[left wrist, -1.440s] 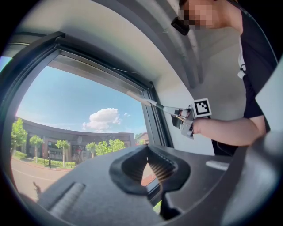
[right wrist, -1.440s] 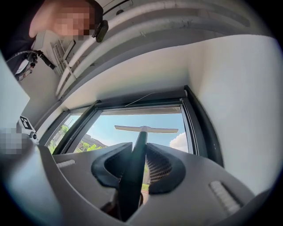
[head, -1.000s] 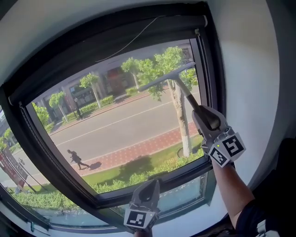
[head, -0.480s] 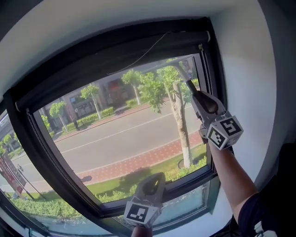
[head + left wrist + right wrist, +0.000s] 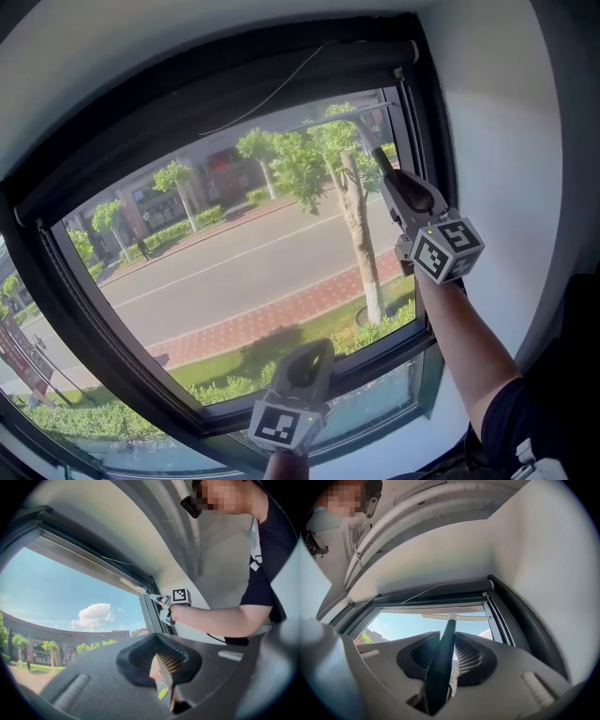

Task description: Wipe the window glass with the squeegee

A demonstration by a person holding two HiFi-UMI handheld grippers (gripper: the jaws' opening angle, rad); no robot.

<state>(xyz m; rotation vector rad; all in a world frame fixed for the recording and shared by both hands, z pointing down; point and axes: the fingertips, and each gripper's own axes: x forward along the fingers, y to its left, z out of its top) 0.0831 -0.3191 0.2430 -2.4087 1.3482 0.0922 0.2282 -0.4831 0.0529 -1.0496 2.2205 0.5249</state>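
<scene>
While the right tongs [image 5: 388,178] pinch its dark handle, squeegee [image 5: 446,648]: raised, blade at the top right of the window glass [image 5: 234,262]. Left tongs [image 5: 312,361]: pressed together, empty, low before the lower frame [image 5: 384,349].

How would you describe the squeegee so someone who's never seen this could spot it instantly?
Find the big dark-framed window and go to its upper right corner. There the tongs of the right gripper clamp a slim dark handle ending in a pale crossbar at the top of the glass: the squeegee, the only T-shaped tool in sight.
</scene>
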